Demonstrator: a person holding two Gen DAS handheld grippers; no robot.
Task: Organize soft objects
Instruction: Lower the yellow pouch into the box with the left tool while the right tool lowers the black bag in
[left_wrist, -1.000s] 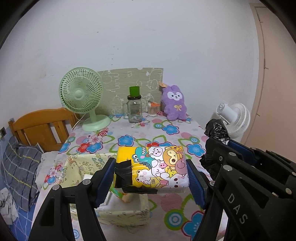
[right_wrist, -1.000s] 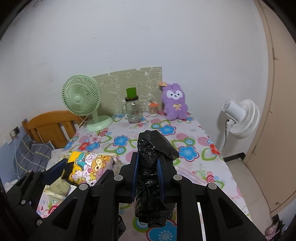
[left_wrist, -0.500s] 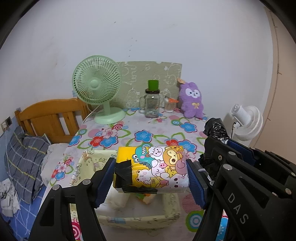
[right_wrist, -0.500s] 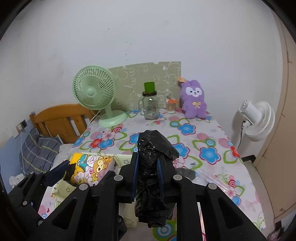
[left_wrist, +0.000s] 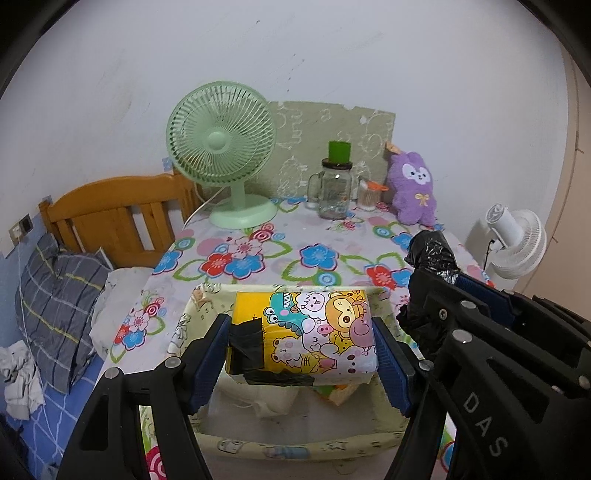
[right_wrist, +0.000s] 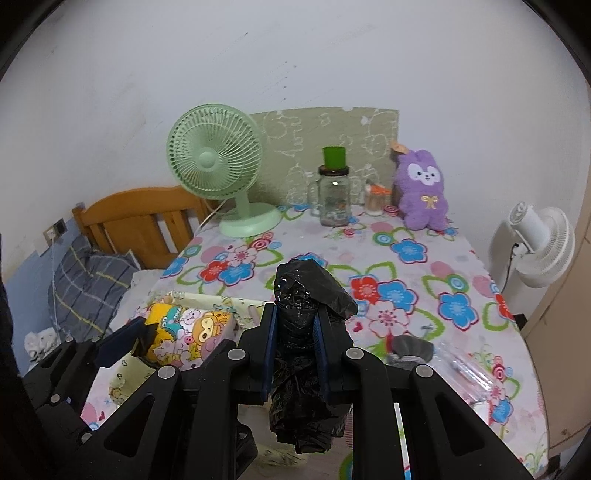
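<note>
- Tissue pack, yellow with cartoon animals and a strip of black tape at one end, is clamped lengthwise between the two blue pads of the left gripper; the jaws are spread wide to span the pack.
- Tissue pack hangs above the fabric bin, which sits at the near left corner of the table.
- Right gripper is pressed nearly together, pinching a crumpled black plastic bag; the bag bulges above the pads and hangs below them.
- Fabric bin is pale yellow with printed figures. Inside it, white material and a small orange-patterned item lie on the bottom; what they are cannot be told.
- Table carries a floral cloth. Along its far edge stand a green desk fan, a glass jar with a green cup on its lid, a small container with an orange lid, and a purple plush rabbit.
- Right wrist view alone shows a gray soft item and a clear plastic wrapper near the table's near right edge.
- Left wrist view alone shows the bin's interior.
- White fan stands beyond the table's right edge; a wooden headboard and a plaid pillow lie beyond its left edge.
</note>
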